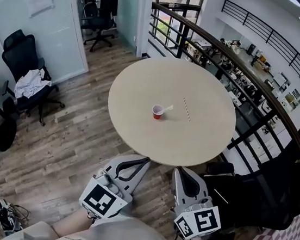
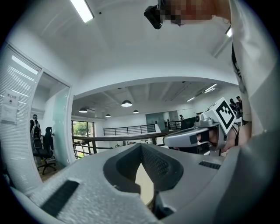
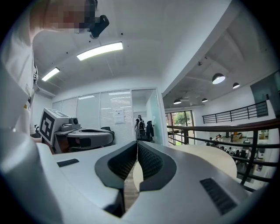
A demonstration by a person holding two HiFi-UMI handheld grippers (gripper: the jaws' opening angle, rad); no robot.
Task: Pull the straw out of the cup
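My left tongs [image 1: 143, 161] and right tongs [image 1: 179, 173] are both pressed together, empty, at the near edge of the table [image 1: 143, 88]. The red cup [image 1: 157, 112] with its white straw [image 1: 166, 109] stands mid-table, well apart. I should steady the cup with one pair and draw the straw out along its lean.

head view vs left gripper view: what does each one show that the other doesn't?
Head view only: the red cup on the round table, a white straw sticking out of it, and a thin stick lying to its right.
Left gripper view only: the ceiling lamps and a strip light.
Both: the left gripper and right gripper, jaws shut and empty, and the railing.
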